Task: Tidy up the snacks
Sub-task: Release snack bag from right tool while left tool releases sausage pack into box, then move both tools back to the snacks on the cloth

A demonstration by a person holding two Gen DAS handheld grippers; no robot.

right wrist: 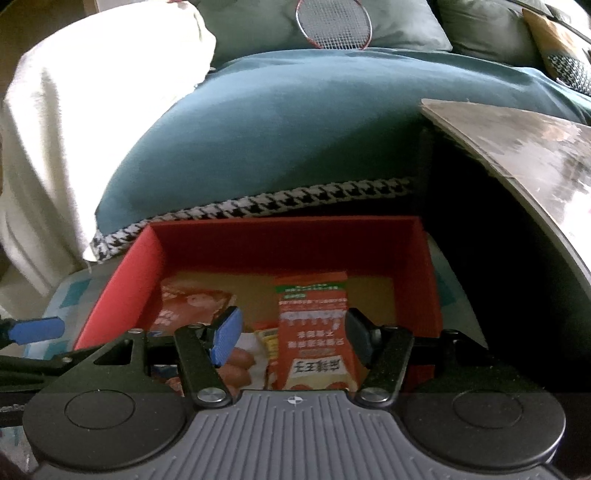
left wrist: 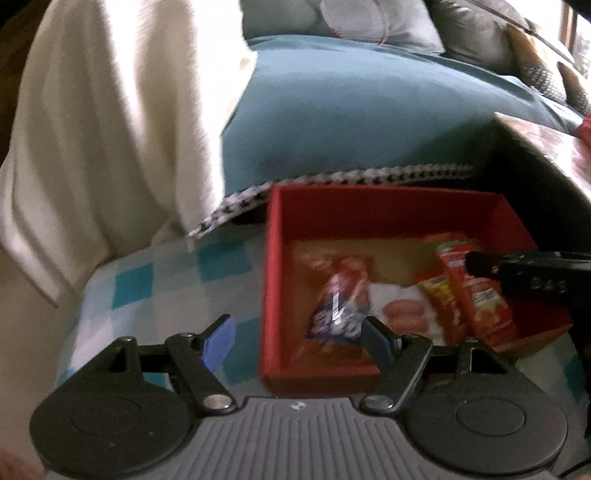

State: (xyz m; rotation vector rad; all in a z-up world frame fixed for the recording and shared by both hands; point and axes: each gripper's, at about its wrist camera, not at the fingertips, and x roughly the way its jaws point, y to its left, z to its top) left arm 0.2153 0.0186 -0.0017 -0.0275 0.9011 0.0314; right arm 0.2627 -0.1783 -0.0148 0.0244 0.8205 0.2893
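A red box (left wrist: 273, 280) (right wrist: 122, 273) sits on a blue-and-white checked cloth (left wrist: 155, 288) and holds several snack packets. In it lie a blue-and-white packet (left wrist: 338, 314), a sausage packet (left wrist: 406, 314) (right wrist: 240, 363), a yellow packet (left wrist: 439, 295) and a tall orange-red packet (left wrist: 476, 291) (right wrist: 314, 332). My left gripper (left wrist: 301, 341) is open over the box's near left corner, holding nothing. My right gripper (right wrist: 293, 339) is open above the box; the orange-red packet lies between its fingers, and its blue pad (right wrist: 227, 339) stands clear of it. The right gripper's finger (left wrist: 517, 273) also shows in the left wrist view.
Behind the box lie a teal cushion (right wrist: 295, 129) with houndstooth trim (right wrist: 295, 199) and a white cloth (left wrist: 110, 129) at the left. A badminton racket (right wrist: 332, 22) rests at the back. A tabletop edge (right wrist: 517, 147) overhangs at the right.
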